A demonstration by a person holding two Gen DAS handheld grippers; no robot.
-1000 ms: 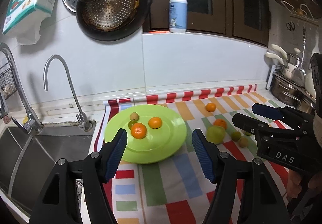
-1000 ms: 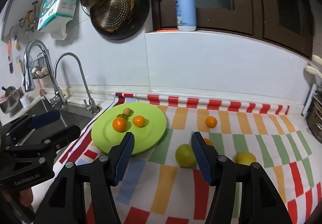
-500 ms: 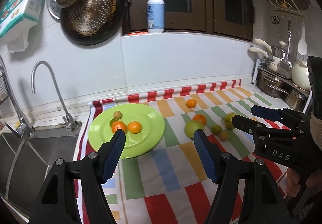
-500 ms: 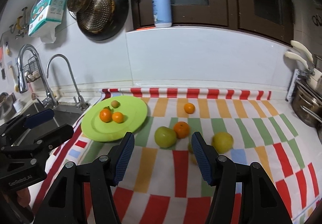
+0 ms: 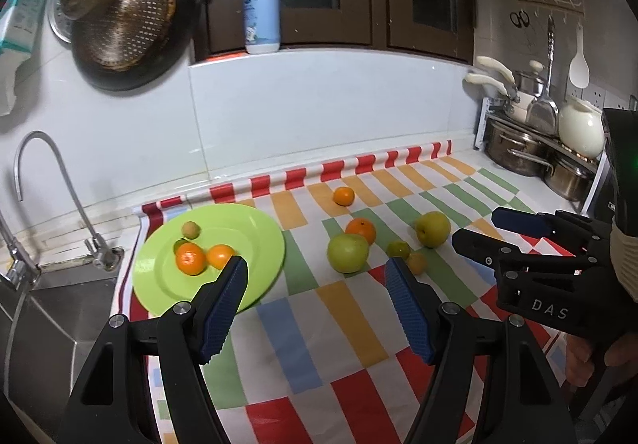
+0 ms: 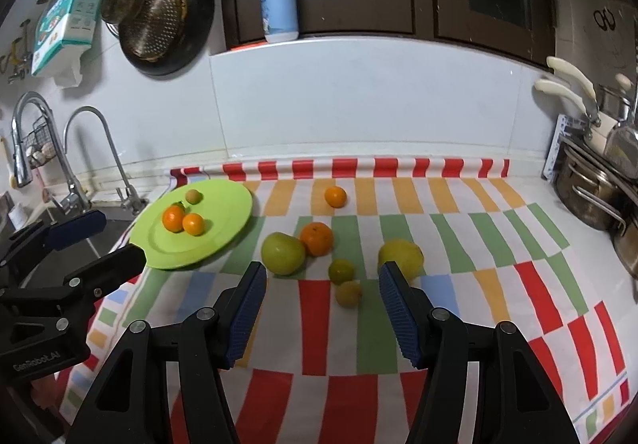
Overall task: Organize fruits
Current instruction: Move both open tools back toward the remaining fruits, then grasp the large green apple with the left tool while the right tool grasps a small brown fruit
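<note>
The checked cloth (image 6: 498,244) covers the counter, and the green plate (image 6: 223,232) sits at its left end beside the sink; everything here is placed from that plate. Both tools hang above the cloth. The left gripper (image 5: 315,304) is spread wide with nothing between its blue pads, hovering just in front of the plate's near rim. The right gripper (image 6: 321,308) is equally wide and empty, further right of the plate, over the loose fruit.

On the plate: two small oranges (image 6: 173,218) touching each other near the middle, a dark green fruit tucked behind them, and a small tan fruit (image 6: 193,196) toward the back rim.

Off the plate, to its right: the green apple (image 6: 283,253) lies closest, pressed against a larger orange (image 6: 316,238). Beyond them is a yellow-green pear (image 6: 400,256), well apart from the plate. A lone small orange (image 6: 335,197) sits toward the back, near the red-striped edge. Smallest of all, a little green fruit (image 6: 341,271) and a little yellow one (image 6: 348,294) lie between the apple and the pear.
</note>
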